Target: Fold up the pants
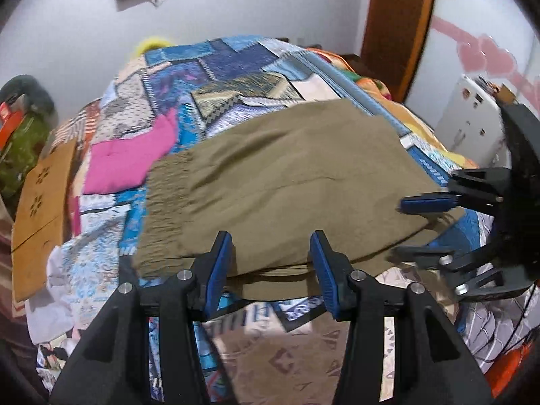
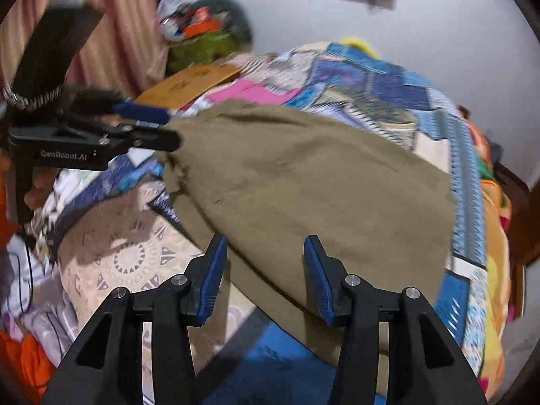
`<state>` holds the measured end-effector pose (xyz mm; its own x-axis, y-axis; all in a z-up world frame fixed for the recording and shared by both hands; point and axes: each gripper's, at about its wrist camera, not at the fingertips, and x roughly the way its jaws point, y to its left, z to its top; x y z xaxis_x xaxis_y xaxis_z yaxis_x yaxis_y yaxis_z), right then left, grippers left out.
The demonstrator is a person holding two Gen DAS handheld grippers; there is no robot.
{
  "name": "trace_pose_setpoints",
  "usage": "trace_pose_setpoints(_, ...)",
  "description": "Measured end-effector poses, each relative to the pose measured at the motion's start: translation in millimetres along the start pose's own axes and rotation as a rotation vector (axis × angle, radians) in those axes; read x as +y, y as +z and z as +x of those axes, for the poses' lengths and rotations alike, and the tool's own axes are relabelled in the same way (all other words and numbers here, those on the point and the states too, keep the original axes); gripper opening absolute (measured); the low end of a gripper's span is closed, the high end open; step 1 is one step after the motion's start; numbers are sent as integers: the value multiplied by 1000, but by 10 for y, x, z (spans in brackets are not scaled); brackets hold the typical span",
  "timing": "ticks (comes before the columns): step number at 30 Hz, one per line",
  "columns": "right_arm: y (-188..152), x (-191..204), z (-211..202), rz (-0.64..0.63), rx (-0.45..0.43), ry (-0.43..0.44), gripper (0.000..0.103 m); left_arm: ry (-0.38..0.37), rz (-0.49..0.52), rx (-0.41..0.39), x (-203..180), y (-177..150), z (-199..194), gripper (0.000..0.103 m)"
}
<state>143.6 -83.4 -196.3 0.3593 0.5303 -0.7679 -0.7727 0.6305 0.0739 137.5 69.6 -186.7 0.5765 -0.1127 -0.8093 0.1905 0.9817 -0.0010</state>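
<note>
We hold the left gripper (image 1: 271, 263) with its jaws spread and empty; the olive pants (image 1: 280, 182) lie just ahead of them on the patchwork bedspread (image 1: 216, 67), the gathered waistband (image 1: 165, 209) off to the left of the jaws. The right gripper (image 2: 265, 270) has its jaws spread too, nothing between them, and the pants' near edge runs just beyond and partly under them.

We judge the pants already doubled into a broad panel, a lower layer peeking out along the near edge; at least one more fold seems left.

On the left gripper's body, seen from the right wrist, we read "GenRobot.AI" (image 2: 64, 155).
</note>
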Motion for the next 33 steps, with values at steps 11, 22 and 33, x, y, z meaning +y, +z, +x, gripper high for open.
trace_pose_setpoints(11,-2,-62,190,3,3,58,10,-18,60,56,-213,-45,169,57)
trace_pose_setpoints(22,113,-120,-96,64,-88,79,6,128,115,6,-343,13,185,29)
trace_pose_setpoints(33,-7,-71,-165,52,-73,85,6,34,94,27,-358,-151,60,20)
